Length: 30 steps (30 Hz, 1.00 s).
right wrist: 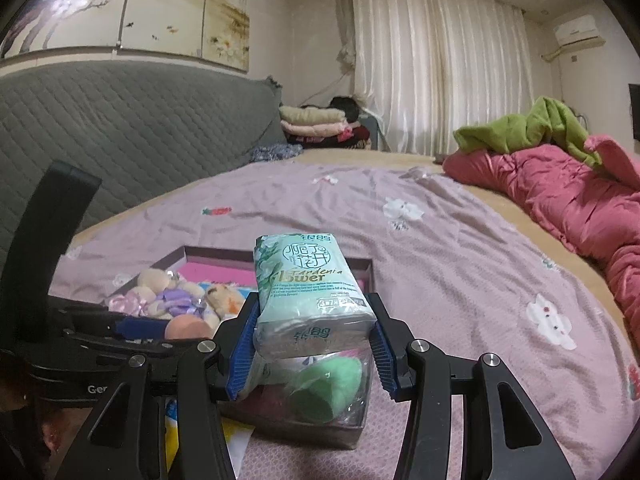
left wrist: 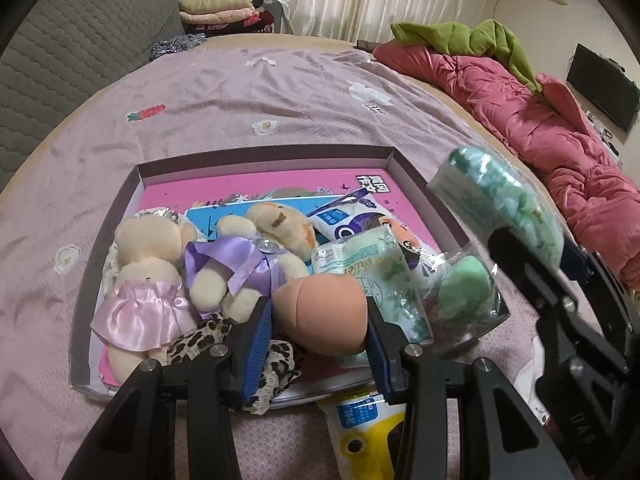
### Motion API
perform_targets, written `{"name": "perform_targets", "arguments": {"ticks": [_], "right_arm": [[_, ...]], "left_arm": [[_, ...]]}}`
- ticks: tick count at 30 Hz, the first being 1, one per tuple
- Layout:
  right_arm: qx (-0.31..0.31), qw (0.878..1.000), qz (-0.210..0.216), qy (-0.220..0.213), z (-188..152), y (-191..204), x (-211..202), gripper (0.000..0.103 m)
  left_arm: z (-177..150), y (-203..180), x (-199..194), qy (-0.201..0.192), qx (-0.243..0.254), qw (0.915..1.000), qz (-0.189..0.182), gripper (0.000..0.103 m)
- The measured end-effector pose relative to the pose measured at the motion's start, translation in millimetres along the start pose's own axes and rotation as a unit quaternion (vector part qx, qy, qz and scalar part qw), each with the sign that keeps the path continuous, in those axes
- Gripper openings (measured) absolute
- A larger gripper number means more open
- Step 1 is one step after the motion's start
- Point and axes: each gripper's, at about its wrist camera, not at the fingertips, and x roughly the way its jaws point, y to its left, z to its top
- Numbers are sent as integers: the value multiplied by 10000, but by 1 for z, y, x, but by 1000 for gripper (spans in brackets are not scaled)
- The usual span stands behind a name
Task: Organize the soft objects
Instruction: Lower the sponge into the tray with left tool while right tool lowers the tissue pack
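My left gripper (left wrist: 320, 320) holds a peach sponge (left wrist: 320, 312) over the box (left wrist: 264, 160); at its 2 o'clock, my right gripper (right wrist: 312, 344) clamps a tissue pack (right wrist: 308, 284).

Pretty clearly a bedroom at home: big bed (right wrist: 400, 240) with a lilac sheet, padded grey headboard (right wrist: 120, 128), crumpled pink quilt (right wrist: 560, 200), white curtains (right wrist: 432, 60), wall air conditioner (right wrist: 576, 30).

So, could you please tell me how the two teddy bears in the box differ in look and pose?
The left bear wears a pink satin dress; the right bear wears a purple one with a ribbon. The left bear lies at the box's left edge; the right bear lies nearer the middle, beside the peach sponge. Both are cream plush and lying down inside the box.
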Motion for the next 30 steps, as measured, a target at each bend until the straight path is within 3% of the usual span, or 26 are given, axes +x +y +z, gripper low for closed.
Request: {"name": "perform_targets", "arguments": {"ticks": [9,30], "right_arm": [[-145,9985,262,450,-14,10,22,52],[-462,9959,262,726,-20,18,35,55]], "left_arm": [[-1,5,2,20,-84,10000,13,44],[-4,12,1,62,-166,9998,39,44]]}}
